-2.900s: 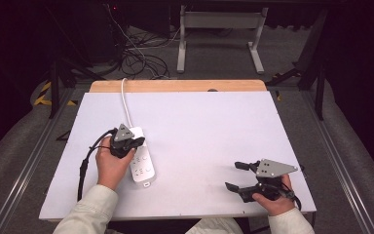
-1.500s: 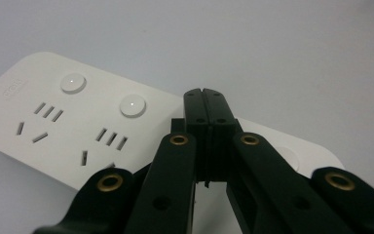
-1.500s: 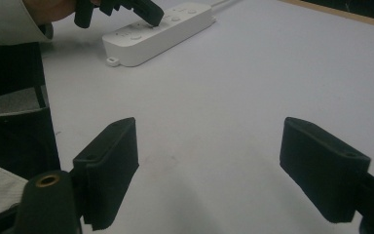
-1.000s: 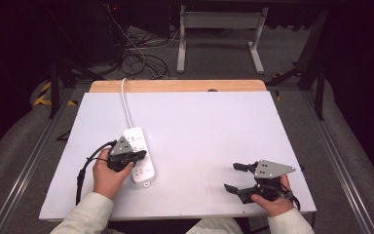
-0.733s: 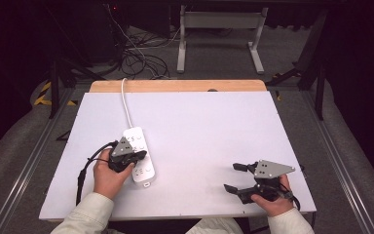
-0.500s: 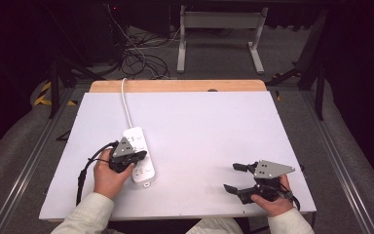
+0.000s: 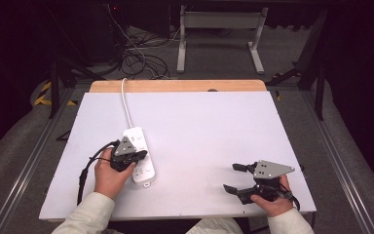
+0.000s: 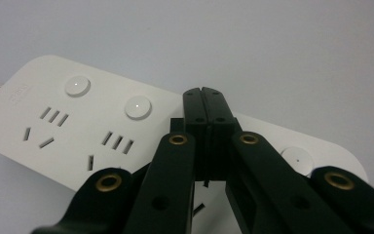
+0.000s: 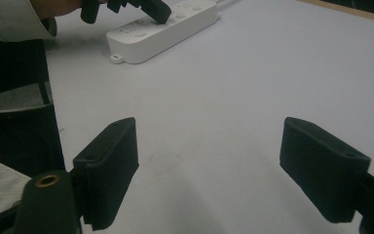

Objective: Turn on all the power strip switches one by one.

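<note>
Power strip point(image 7: 140, 155), white and long, lay on the left half of the white table point(image 7: 214, 126), with its length running from the near side toward the far side and a little to the left. Its white cord point(image 7: 125, 102) went from the far end of the strip to the far edge of the table, where a wooden strip point(image 7: 175, 86) showed. The left gripper point(image 7: 135, 157) was held in the person's left hand point(image 7: 109, 171) at the left side of the power strip, and its black jaws were pressed together with nothing between them. In the left gripper view the closed tips point(image 8: 206, 100) pointed down at the top face of the strip, between two round buttons point(image 8: 138, 107) on one side and a third button point(image 8: 297, 157) on the other; whether the tips touched the surface I cannot tell. Groups of socket slots point(image 8: 53, 117) were visible beside the buttons. The right gripper point(image 7: 237, 178) was well apart from the strip, near the near right corner of the table, held in the right hand point(image 7: 272, 200). Its jaws were spread wide and held nothing, and in the right gripper view only bare table surface lay between them. In that same view the power strip and the left gripper were seen farther off, at the upper left. A black cable point(image 7: 88, 165) trailed from the left gripper toward the near edge. A light sleeve point(image 7: 85, 217) covered the left forearm.
</note>
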Demonstrator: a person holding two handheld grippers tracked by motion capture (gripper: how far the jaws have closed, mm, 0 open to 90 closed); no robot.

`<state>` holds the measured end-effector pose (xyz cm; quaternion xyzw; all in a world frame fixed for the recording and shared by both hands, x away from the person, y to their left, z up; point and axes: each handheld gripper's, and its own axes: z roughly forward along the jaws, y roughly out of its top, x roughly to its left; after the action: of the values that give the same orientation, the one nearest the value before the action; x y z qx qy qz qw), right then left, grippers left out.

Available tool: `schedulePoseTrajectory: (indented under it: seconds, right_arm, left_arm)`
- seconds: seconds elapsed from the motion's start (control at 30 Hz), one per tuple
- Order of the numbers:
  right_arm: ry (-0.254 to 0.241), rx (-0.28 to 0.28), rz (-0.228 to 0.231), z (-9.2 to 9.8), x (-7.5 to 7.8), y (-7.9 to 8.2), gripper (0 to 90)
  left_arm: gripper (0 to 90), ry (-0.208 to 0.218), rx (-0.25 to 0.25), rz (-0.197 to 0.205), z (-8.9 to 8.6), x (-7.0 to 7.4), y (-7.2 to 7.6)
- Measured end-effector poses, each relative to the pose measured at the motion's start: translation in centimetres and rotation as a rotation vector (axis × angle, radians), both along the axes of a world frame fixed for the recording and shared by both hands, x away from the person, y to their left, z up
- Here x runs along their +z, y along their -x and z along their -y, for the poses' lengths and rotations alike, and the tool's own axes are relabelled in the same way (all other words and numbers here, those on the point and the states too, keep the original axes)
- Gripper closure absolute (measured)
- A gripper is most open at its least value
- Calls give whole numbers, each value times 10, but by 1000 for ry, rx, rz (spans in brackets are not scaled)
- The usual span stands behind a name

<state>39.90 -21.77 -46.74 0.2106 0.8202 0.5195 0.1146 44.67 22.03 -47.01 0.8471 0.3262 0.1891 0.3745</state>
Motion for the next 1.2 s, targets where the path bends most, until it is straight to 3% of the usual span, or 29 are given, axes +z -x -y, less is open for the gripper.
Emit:
schedulePoseTrajectory:
  seconds: [0.43, 0.6, 0.7, 0.77, 0.83, 0.87, 0.93, 1.03, 1.2]
  right_arm:
    - [-2, -2, -2, 0, 0, 0, 223]
    - [-2, -3, -4, -1, 0, 0, 223]
    - [-3, -4, -5, -1, 0, 0, 223]
    - [-2, -4, -5, -1, -1, 0, 223]
    - [-4, -4, -5, 0, 0, -1, 223]
    - [-5, -7, -7, 0, 0, -1, 223]
    - [-6, -7, -7, 1, -1, -1, 223]
    - [-7, -7, -10, 1, -1, -2, 223]
    - [-9, -7, -5, 2, 0, -1, 223]
  left_arm:
    - [900, -22, 4, 8, 4, 0, 2]
    - [900, -40, 9, -18, 8, 1, 3]
    - [900, -46, 12, -1, 7, 2, 3]
    - [899, -23, 20, 31, 6, 0, 4]
    - [899, 28, 14, 24, 3, 3, 4]
    - [899, 78, 7, 50, 1, 11, 7]
    - [899, 98, -6, 46, 1, 16, 9]
    - [899, 92, -32, 65, 4, 23, 16]
    - [899, 104, -54, 62, 5, 27, 23]
